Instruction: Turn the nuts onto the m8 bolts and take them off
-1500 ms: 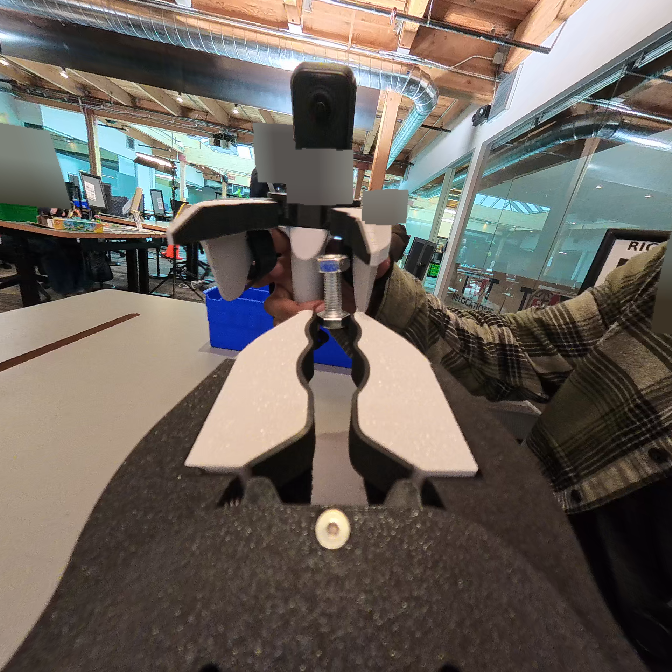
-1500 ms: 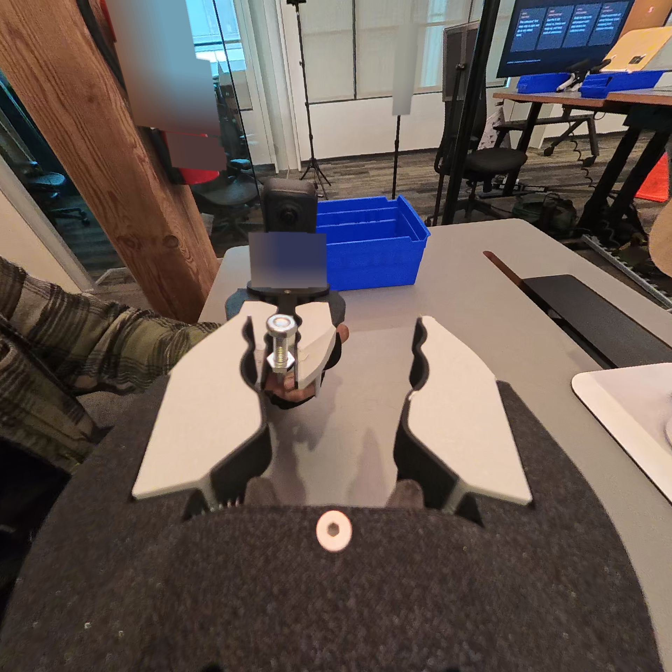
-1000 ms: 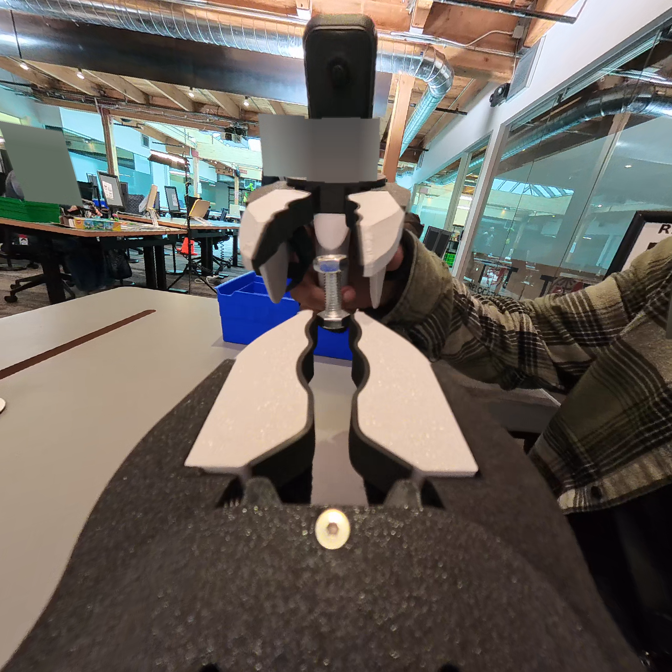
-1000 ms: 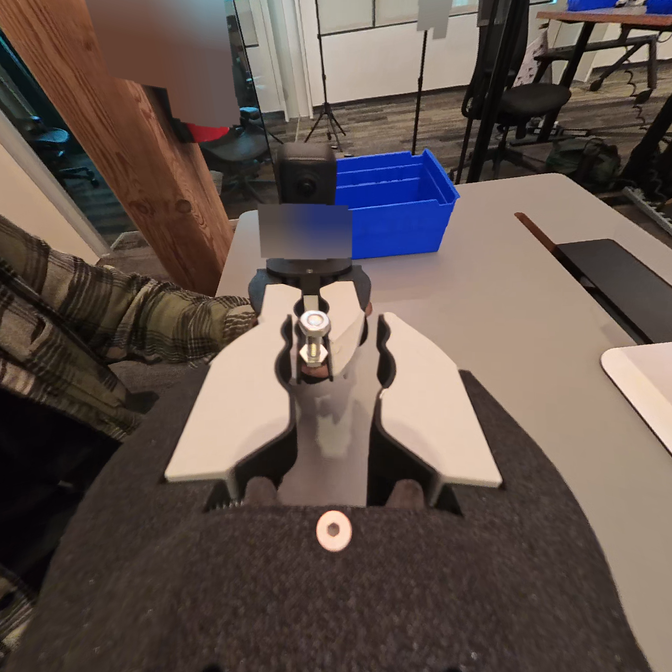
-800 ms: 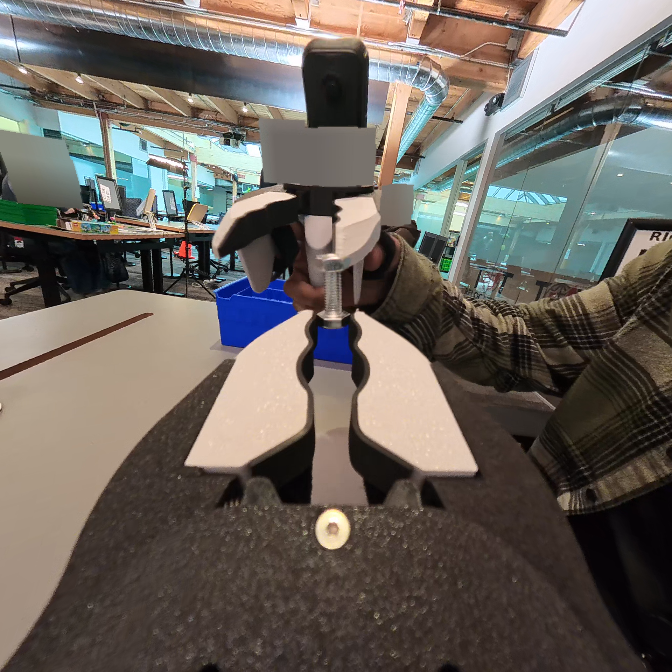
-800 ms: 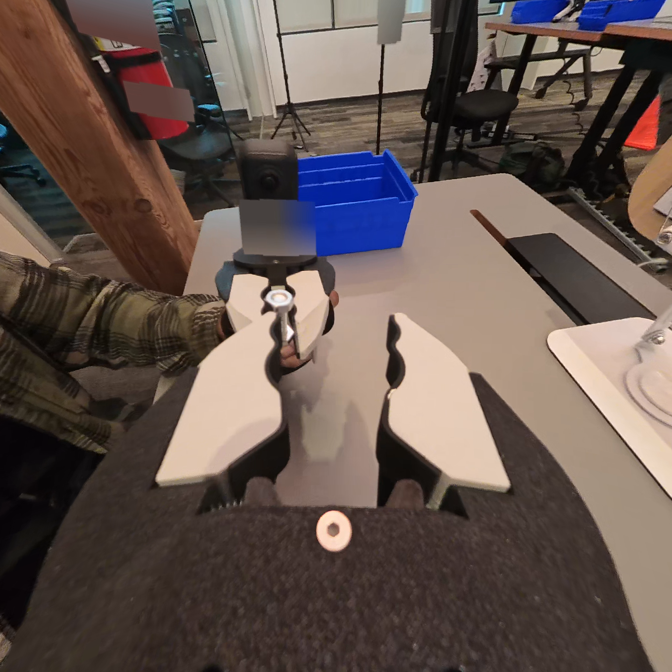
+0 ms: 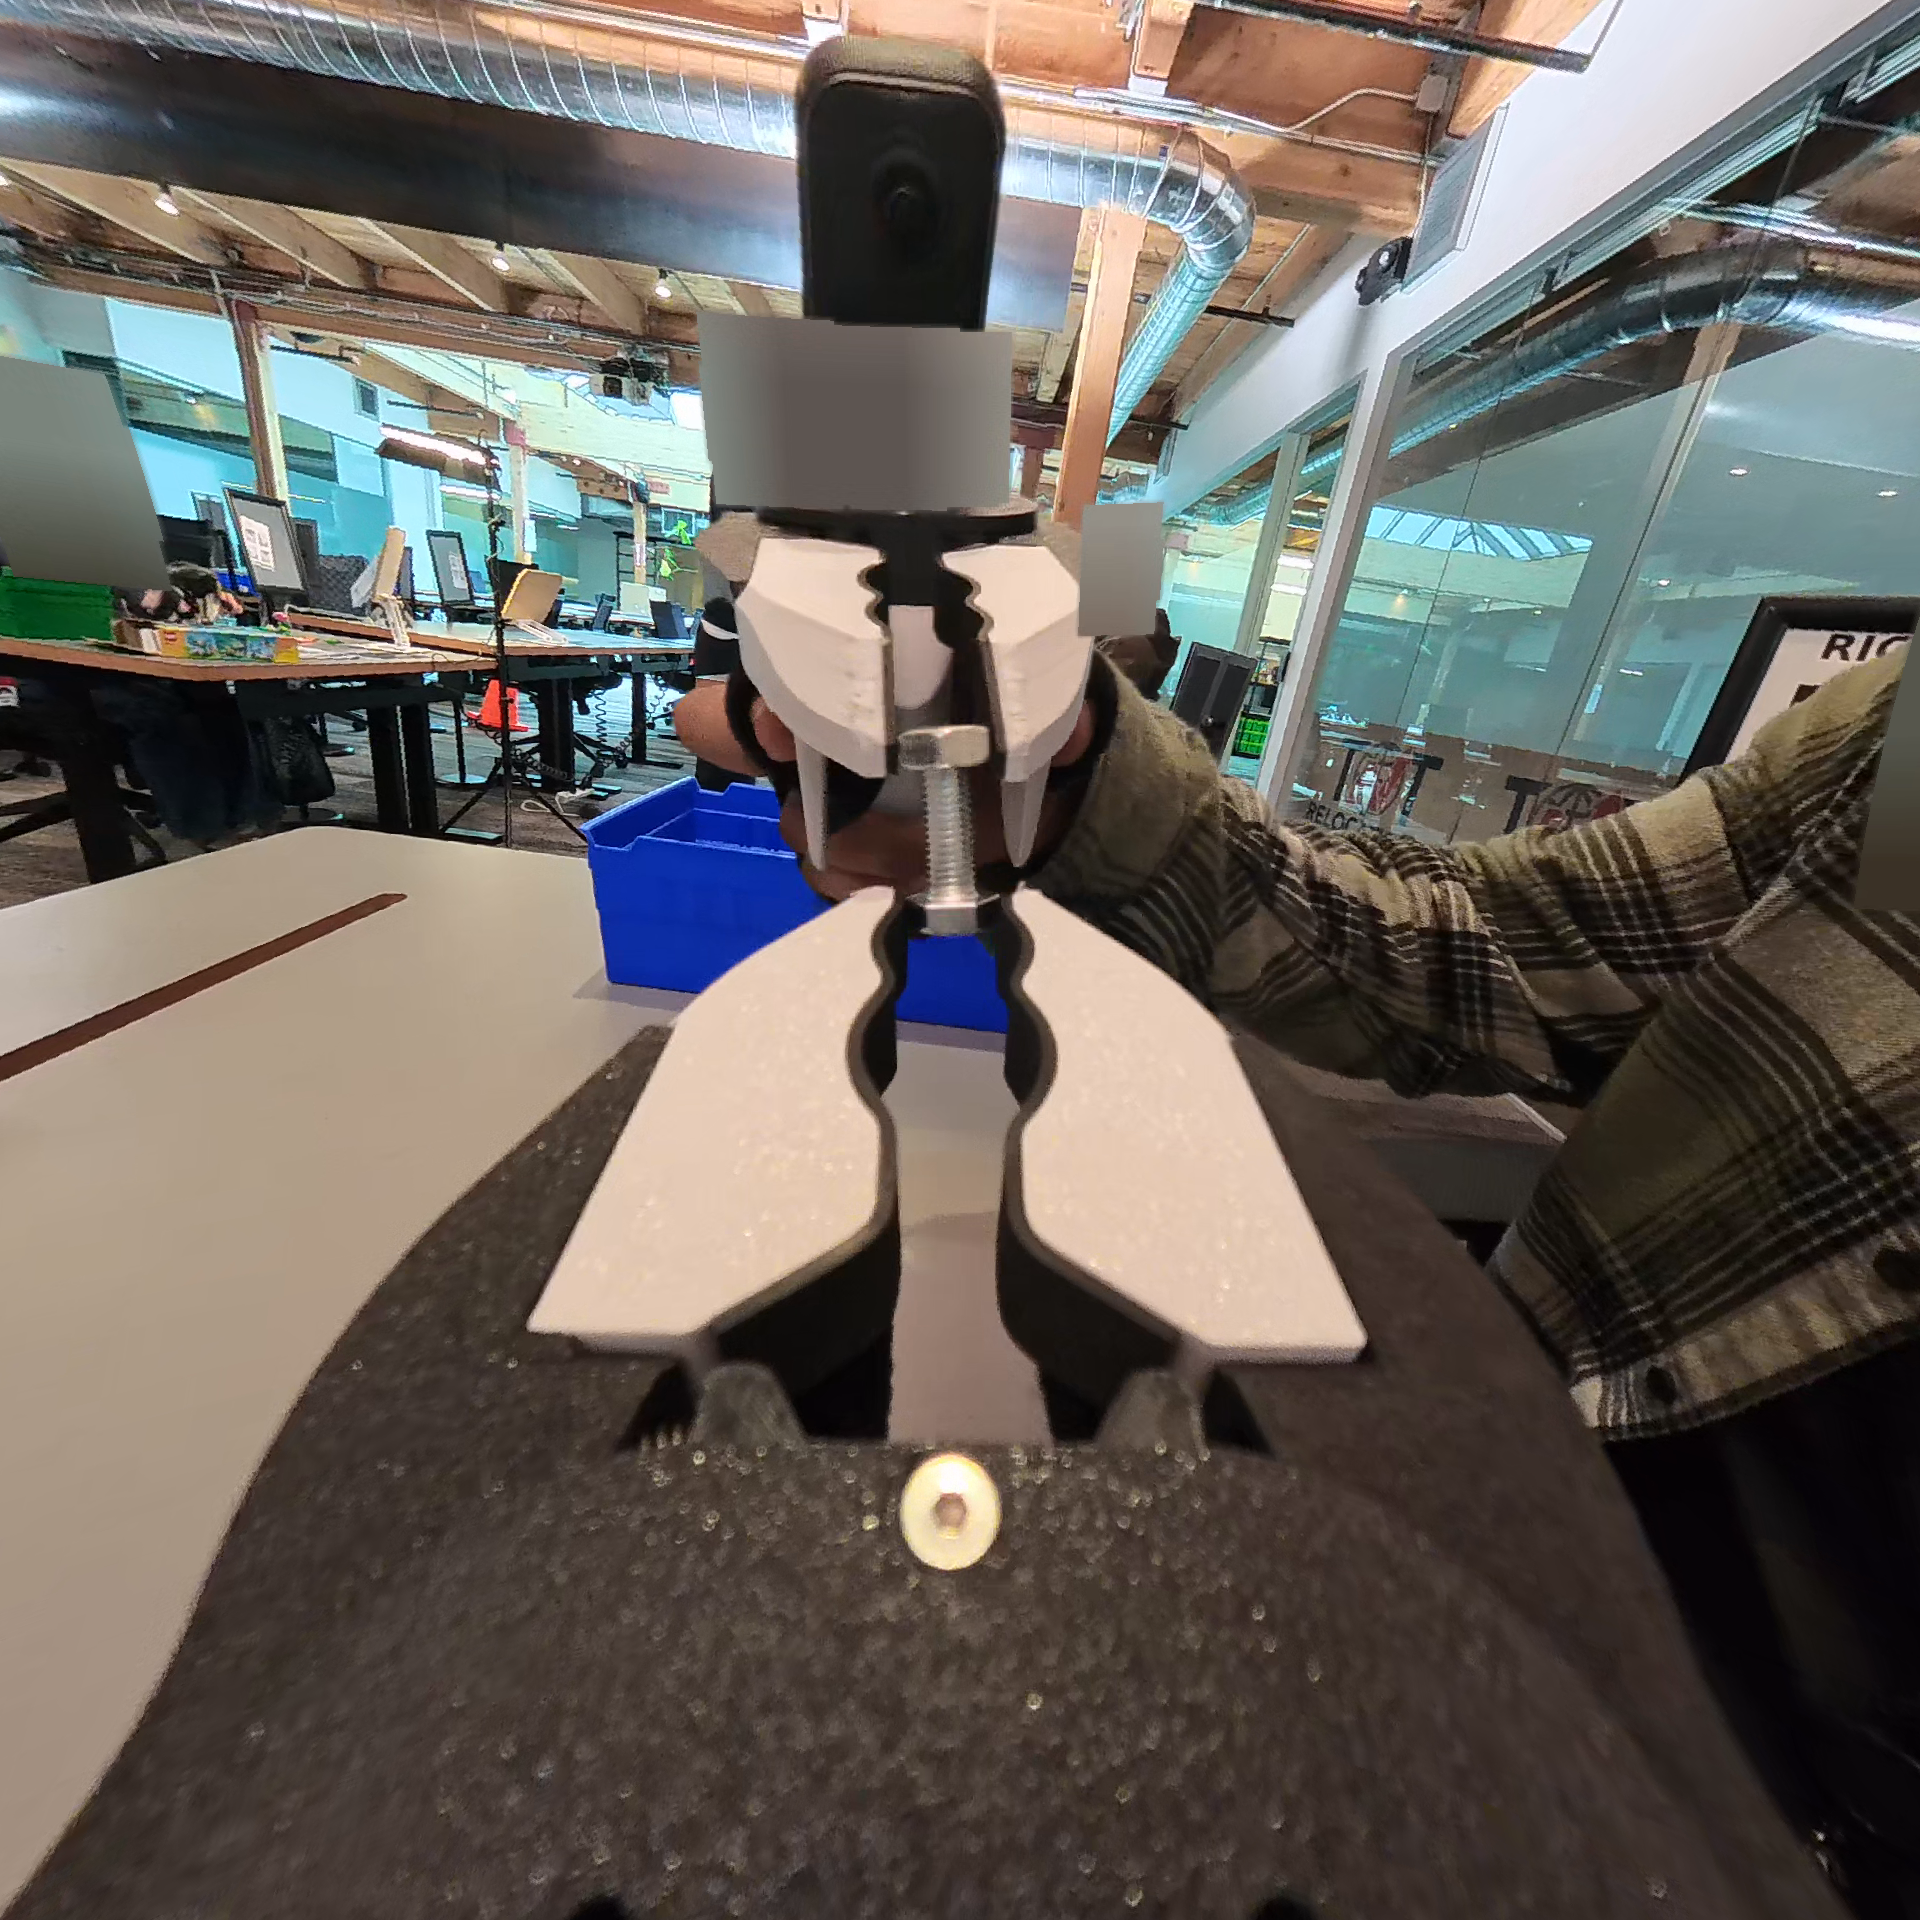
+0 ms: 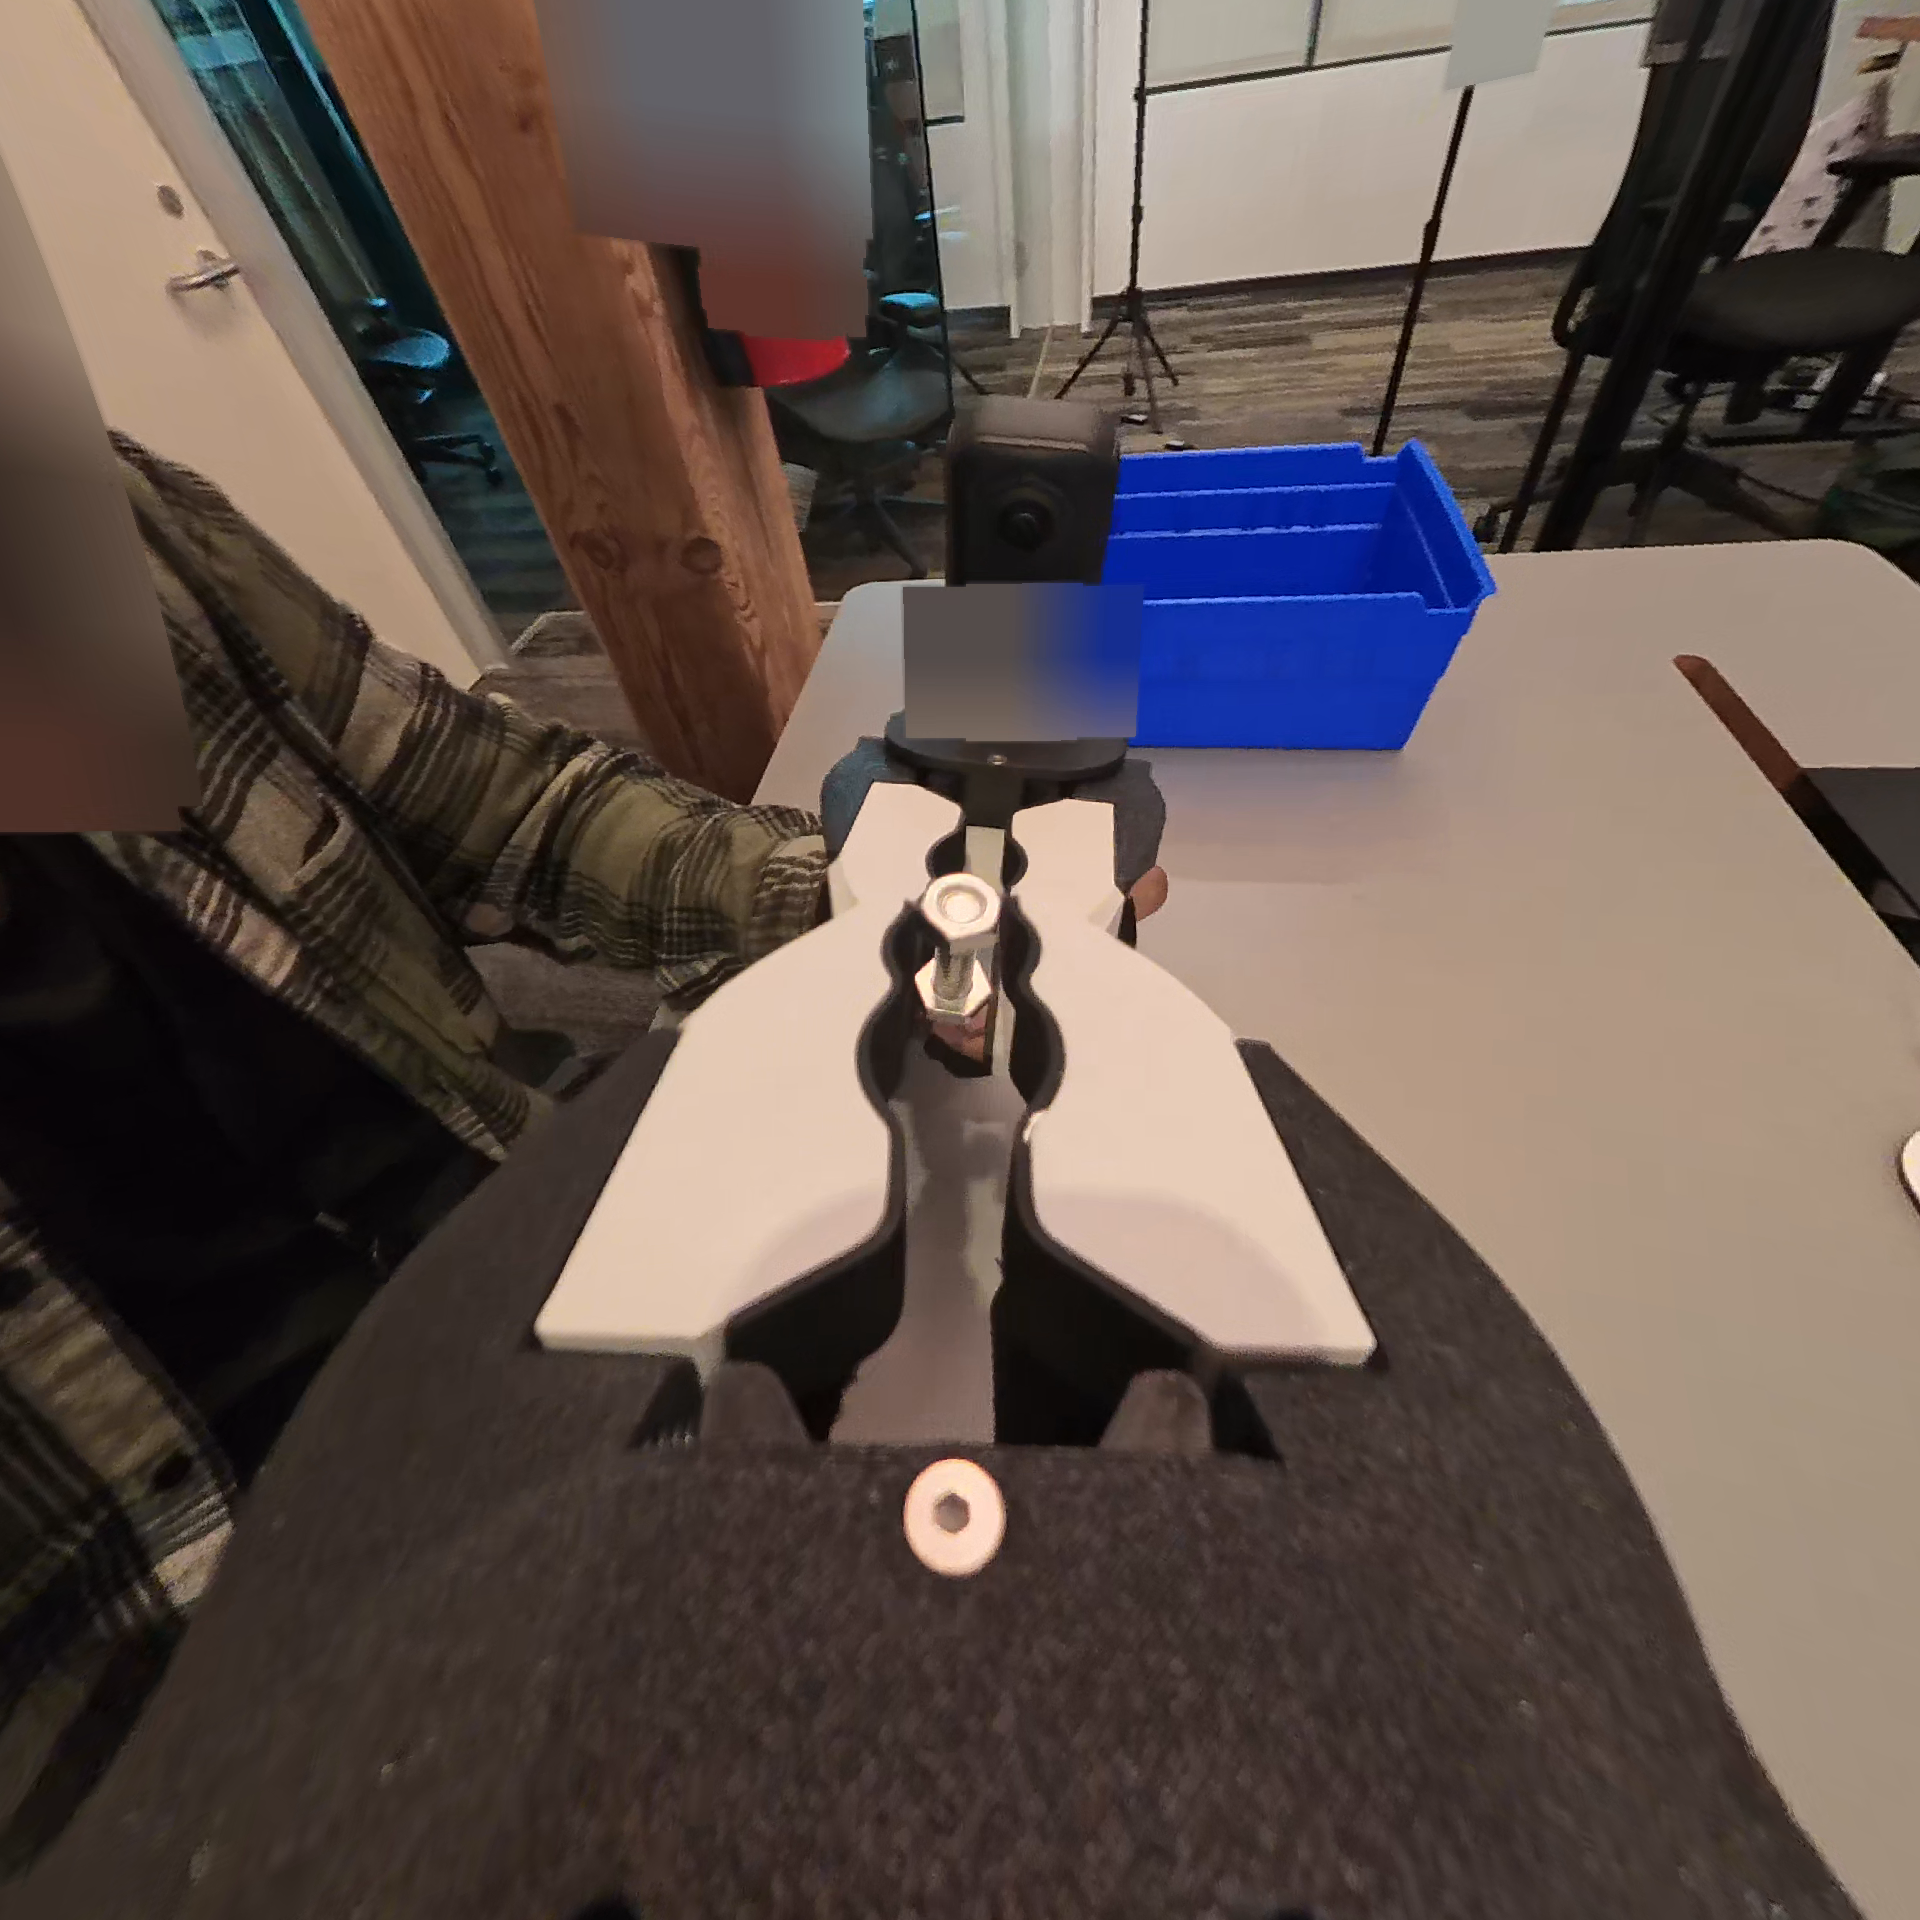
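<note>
Gripping from below, the left gripper (image 7: 948, 920) has its two white fingers drawn close around a silver hex nut (image 7: 951, 918), the pads pressing on the nut's flats at the very tips. A silver bolt (image 7: 945, 821) stands upright out of that nut, its threaded shank bare between nut and head.

Just beyond, the right gripper (image 7: 940, 743) comes down from above and facing the left one, its white fingers closed narrowly on the bolt's hexagonal head (image 7: 943, 746). The right wrist view shows the same pairing from the other side: the right gripper (image 8: 961, 925) has the bolt head (image 8: 958, 912) pinched between its fingertips, and the nut (image 8: 954, 995) sits lower on the thread, caught in the left gripper's fingers (image 8: 1070, 862) behind it. Both tools are held above a pale grey table (image 8: 1455, 987), clear of its surface.

Plaid sleeves (image 7: 1455, 987) reach in from the side in each view, the hands partly hidden behind the tools.

Farther back on the table stands a blue plastic bin (image 8: 1299, 644) with inner dividers, near the far edge. A thick wooden post (image 8: 582, 416) rises beyond the table's corner, and past that lie office chairs, tripods and desks under a ceiling of timber beams and metal ducting.
</note>
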`<state>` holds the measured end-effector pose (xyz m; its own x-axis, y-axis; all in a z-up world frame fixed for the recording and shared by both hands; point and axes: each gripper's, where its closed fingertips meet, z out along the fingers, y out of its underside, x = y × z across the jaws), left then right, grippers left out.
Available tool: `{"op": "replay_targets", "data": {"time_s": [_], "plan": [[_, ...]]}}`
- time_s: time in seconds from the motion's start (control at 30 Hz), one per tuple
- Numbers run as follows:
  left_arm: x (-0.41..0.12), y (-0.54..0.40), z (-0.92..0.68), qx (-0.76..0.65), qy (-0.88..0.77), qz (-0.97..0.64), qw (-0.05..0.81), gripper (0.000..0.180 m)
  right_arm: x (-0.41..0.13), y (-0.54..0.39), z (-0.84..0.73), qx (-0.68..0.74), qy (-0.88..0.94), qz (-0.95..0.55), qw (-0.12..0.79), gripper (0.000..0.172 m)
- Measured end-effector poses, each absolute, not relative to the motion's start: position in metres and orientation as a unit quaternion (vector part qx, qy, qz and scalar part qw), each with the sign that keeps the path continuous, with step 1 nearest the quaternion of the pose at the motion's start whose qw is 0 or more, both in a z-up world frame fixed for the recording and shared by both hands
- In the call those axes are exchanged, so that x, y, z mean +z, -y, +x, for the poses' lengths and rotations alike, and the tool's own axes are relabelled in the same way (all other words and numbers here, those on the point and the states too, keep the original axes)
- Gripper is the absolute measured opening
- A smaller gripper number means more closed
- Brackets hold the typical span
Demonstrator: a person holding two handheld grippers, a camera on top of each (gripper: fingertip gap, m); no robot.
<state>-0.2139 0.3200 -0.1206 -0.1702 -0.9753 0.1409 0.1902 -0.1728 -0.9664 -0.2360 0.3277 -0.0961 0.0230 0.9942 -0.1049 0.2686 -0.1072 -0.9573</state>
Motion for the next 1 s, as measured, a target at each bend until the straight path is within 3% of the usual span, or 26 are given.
{"op": "replay_targets", "data": {"time_s": [0.27,0.5,1.0], "plan": [[-0.119,-0.32,-0.215,-0.628,-0.439,-0.441,0.468,0.016,-0.096,-0.339,-0.23,0.43,0.523,-0.606,0.417,0.025],[-0.12,-0.322,-0.215,-0.628,-0.436,-0.444,0.468,0.016,-0.088,-0.339,-0.23,0.433,0.507,-0.603,0.439,0.045],[-0.118,-0.322,-0.215,-0.63,-0.434,-0.442,0.469,0.016,-0.083,-0.344,-0.235,0.435,0.489,-0.602,0.457,0.058]]}}
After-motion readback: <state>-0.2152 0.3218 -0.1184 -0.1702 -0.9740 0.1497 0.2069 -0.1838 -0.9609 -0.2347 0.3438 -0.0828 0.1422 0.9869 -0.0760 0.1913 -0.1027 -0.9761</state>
